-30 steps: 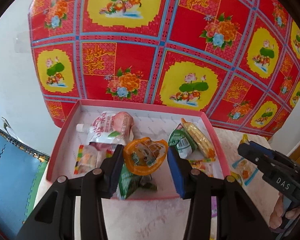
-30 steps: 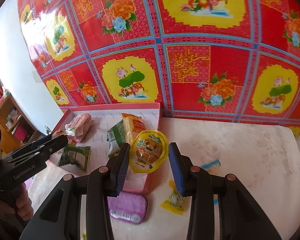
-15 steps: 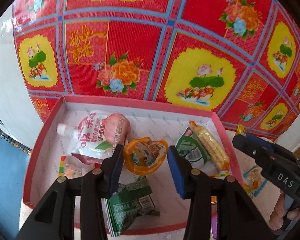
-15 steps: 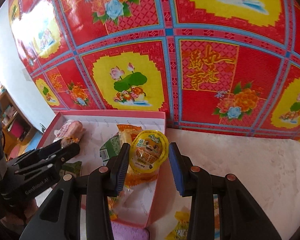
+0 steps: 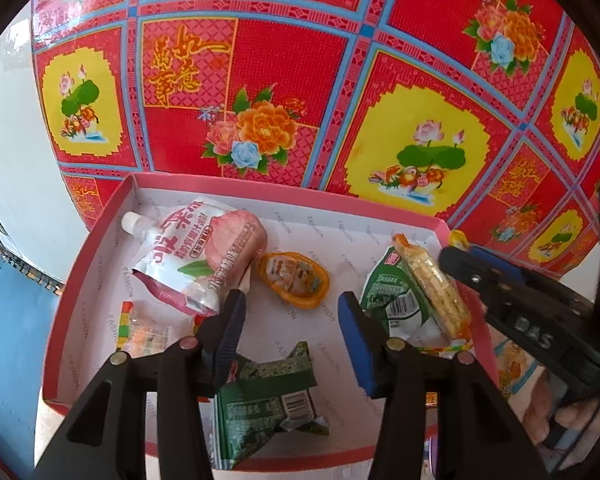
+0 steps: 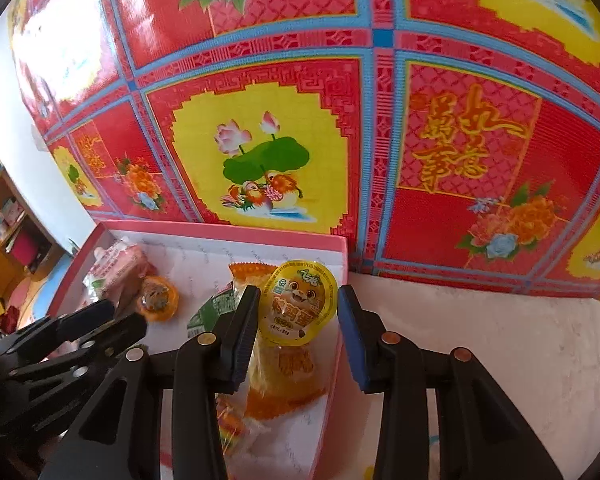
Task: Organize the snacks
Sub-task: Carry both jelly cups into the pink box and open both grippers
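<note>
A pink box [image 5: 284, 196] with a white floor holds several snacks. An orange jelly cup [image 5: 294, 280] lies loose on that floor, just beyond my left gripper [image 5: 291, 300], whose jaws are opening with nothing between them. My right gripper [image 6: 298, 292] is shut on a yellow jelly cup [image 6: 300, 308] and hangs over the box's right wall [image 6: 340, 264]. The right gripper also shows at the right of the left wrist view [image 5: 500, 292]. The left gripper shows at the left of the right wrist view [image 6: 80, 332].
In the box lie a pink-and-white spout pouch [image 5: 196, 256], a green packet [image 5: 268, 400], another green packet under a yellow corn snack [image 5: 432, 284], and a striped candy [image 5: 140, 328]. A red patterned cloth [image 5: 300, 60] hangs behind. A pale tablecloth [image 6: 480, 340] spreads to the right.
The left gripper let go of the orange jelly cup, which now lies on the box floor. The right gripper carried the yellow cup leftward over the box's right wall.
</note>
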Motion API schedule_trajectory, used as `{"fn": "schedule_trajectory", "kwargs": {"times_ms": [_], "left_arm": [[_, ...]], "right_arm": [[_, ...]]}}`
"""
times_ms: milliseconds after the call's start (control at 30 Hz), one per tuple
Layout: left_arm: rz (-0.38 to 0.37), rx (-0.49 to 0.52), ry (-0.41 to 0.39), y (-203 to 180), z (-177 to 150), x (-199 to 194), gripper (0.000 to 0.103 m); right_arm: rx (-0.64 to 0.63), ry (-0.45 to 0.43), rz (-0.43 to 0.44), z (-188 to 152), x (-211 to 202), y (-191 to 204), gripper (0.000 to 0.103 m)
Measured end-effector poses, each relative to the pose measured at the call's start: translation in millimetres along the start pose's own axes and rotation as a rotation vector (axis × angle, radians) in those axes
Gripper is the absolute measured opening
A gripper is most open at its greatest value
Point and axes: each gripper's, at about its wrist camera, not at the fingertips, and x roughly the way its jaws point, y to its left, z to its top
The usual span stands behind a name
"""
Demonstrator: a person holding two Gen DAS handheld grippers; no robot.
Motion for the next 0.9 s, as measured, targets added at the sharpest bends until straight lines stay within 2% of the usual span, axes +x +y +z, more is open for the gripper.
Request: {"fn": "schedule_trajectory", "kwargs": {"times_ms": [367, 500, 900], "left_arm": [[0.017, -0.009, -0.003, 0, -3, -12, 0.052], [0.03, -0.016, -0.014, 2, -3, -23, 0.052], [0.042, -0.007, -0.034, -10, -13, -59, 0.052]], "right_arm": [[-0.026, 0.005, 0.005, 3, 1, 9, 0.042], [-0.018, -0.012, 0.013, 2, -13, 6, 0.052], [0.05, -0.051, 0.052, -9, -62, -15, 0.052]]}}
